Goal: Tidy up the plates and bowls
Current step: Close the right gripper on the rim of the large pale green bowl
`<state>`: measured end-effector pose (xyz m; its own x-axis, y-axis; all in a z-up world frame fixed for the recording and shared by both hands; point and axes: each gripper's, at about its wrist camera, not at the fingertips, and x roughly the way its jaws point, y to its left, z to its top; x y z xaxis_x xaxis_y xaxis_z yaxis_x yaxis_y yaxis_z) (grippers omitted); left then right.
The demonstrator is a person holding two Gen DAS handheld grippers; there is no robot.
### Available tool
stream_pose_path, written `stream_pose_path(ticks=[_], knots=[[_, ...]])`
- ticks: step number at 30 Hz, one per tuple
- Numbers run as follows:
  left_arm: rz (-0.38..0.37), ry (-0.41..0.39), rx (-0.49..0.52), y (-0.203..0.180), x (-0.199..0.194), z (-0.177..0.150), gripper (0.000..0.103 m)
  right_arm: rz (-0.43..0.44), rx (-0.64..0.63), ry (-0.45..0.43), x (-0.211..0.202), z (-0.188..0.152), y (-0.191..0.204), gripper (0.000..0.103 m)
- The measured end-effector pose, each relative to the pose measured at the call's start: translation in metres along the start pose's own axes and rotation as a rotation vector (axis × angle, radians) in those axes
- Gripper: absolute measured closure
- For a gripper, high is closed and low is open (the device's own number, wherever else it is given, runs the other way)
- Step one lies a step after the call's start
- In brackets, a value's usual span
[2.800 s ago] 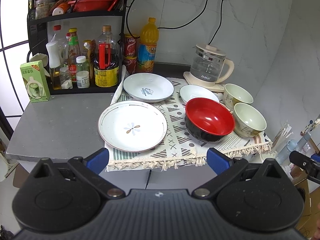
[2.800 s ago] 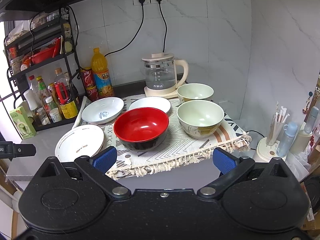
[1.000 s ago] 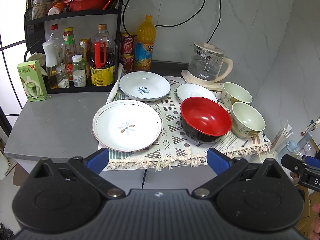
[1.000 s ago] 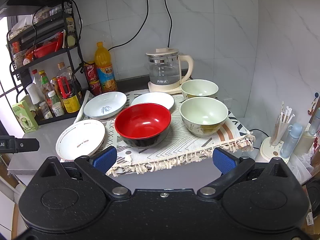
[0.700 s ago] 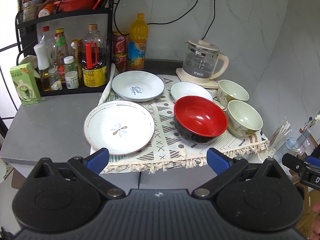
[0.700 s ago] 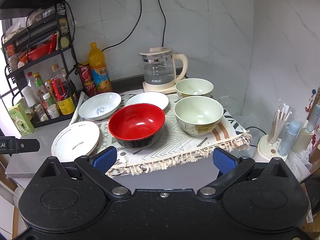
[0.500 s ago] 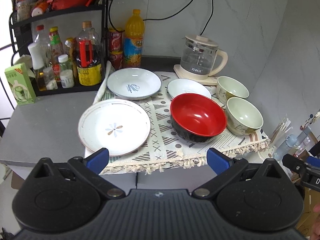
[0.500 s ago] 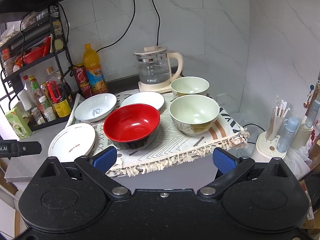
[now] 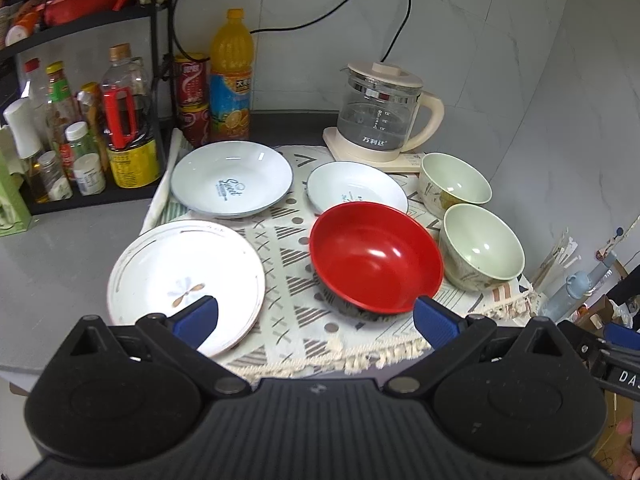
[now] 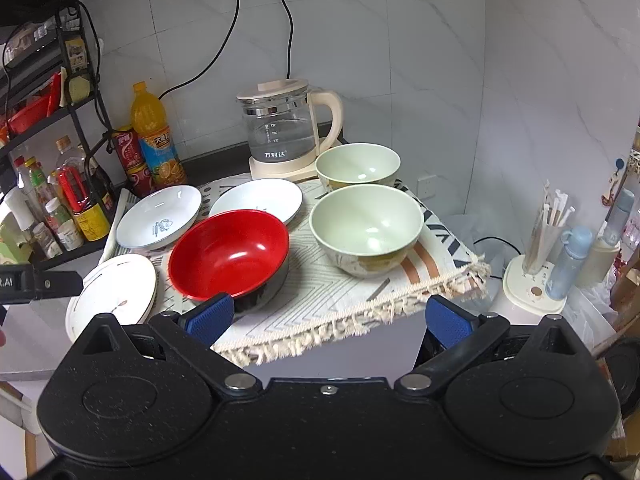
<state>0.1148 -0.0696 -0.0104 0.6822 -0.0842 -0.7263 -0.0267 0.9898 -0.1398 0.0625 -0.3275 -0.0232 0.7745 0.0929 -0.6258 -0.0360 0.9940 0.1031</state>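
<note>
On a patterned cloth (image 9: 288,248) sit a red bowl (image 9: 376,264) (image 10: 230,252), two pale green bowls (image 9: 482,246) (image 9: 454,182) (image 10: 366,222) (image 10: 358,164), a flat white plate with a flower mark (image 9: 186,280) (image 10: 114,294), a deep white plate (image 9: 232,178) (image 10: 160,216) and a smaller white dish (image 9: 356,188) (image 10: 256,198). My left gripper (image 9: 314,320) hangs open over the cloth's front edge, between the flat plate and the red bowl. My right gripper (image 10: 328,318) is open too, in front of the red bowl and the near green bowl. Neither holds anything.
A glass kettle (image 9: 380,114) (image 10: 282,128) stands at the back by the wall. Bottles and cans (image 9: 120,120) fill a black rack on the left, with an orange drink bottle (image 9: 232,76) beside it. Right of the counter stands a holder with chopsticks (image 10: 548,224).
Both grippers have moved closer to the counter and the dishes now look larger. Nothing on the cloth has moved, and both grippers have stayed open.
</note>
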Motion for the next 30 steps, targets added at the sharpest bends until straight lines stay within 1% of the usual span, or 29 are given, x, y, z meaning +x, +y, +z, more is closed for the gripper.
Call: stream_pose_path(ticks=[4, 8, 12, 15, 19, 21, 23, 26, 27, 30], knots=[[-0.017, -0.003, 0.03, -0.01, 0.016, 0.015, 0.001, -0.016, 0.02, 0.014, 0.016, 0.01, -0.006, 0.0], [-0.039, 0.002, 0.049, -0.022, 0.033, 0.029, 0.001, -0.013, 0.025, 0.021, 0.031, 0.02, -0.01, 0.0], [-0.063, 0.017, 0.059, -0.032, 0.053, 0.04, 0.001, -0.023, 0.042, 0.031, 0.045, 0.028, -0.017, 0.0], [-0.08, 0.032, 0.071, -0.041, 0.069, 0.049, 0.003, -0.04, 0.058, 0.031, 0.056, 0.035, -0.025, 0.0], [-0.105, 0.036, 0.096, -0.054, 0.089, 0.06, 0.005, -0.04, 0.07, 0.039, 0.072, 0.042, -0.035, 0.001], [-0.118, 0.045, 0.101, -0.061, 0.099, 0.065, 0.008, -0.045, 0.077, 0.045, 0.08, 0.045, -0.04, 0.004], [-0.133, 0.053, 0.109, -0.067, 0.109, 0.07, 0.011, -0.047, 0.084, 0.058, 0.089, 0.048, -0.044, 0.012], [-0.159, 0.063, 0.128, -0.077, 0.123, 0.075, 0.015, -0.058, 0.094, 0.076, 0.101, 0.053, -0.05, 0.02], [-0.166, 0.07, 0.136, -0.081, 0.128, 0.076, 0.016, -0.063, 0.096, 0.082, 0.105, 0.054, -0.051, 0.02], [-0.198, 0.092, 0.151, -0.091, 0.143, 0.08, 0.026, -0.084, 0.107, 0.104, 0.117, 0.056, -0.057, 0.022]])
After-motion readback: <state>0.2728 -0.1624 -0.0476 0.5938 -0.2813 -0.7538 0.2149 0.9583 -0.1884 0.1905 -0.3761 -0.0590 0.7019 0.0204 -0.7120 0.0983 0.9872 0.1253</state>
